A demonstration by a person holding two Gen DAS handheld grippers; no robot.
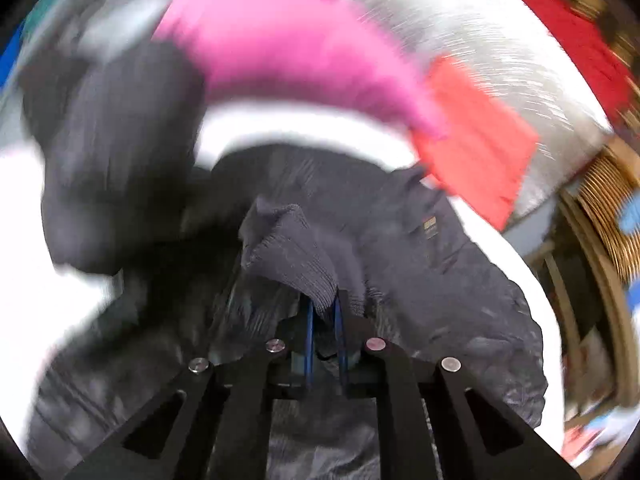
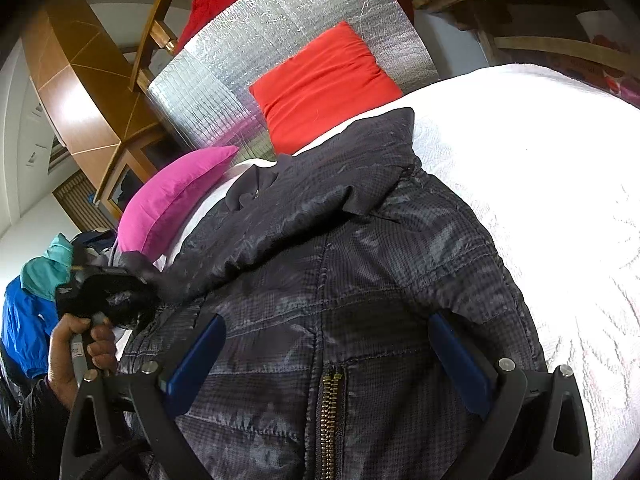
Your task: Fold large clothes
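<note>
- The dark quilted jacket (image 2: 340, 280) lies spread on a bed with a white cover (image 2: 540, 168), its brass zipper (image 2: 330, 412) towards the right wrist camera
- The left gripper (image 1: 323, 312) has its blue fingers (image 1: 309, 340) pressed close together, pinching the ribbed knit cuff (image 1: 292, 248) of the jacket sleeve; this view is blurred
- In the right wrist view the person's left hand (image 2: 76, 352) is at the left edge, holding the left gripper's handle
- The right gripper (image 2: 324, 344) has its blue fingers (image 2: 196, 360) spread wide, one on each side over the jacket front, gripping nothing
- Behind the jacket a pink pillow (image 2: 176, 196) and a red pillow (image 2: 324, 84) are at the head of the bed, in front of a silver foil sheet (image 2: 248, 60)
- A blue and teal garment (image 2: 32, 300) is at the far left
</note>
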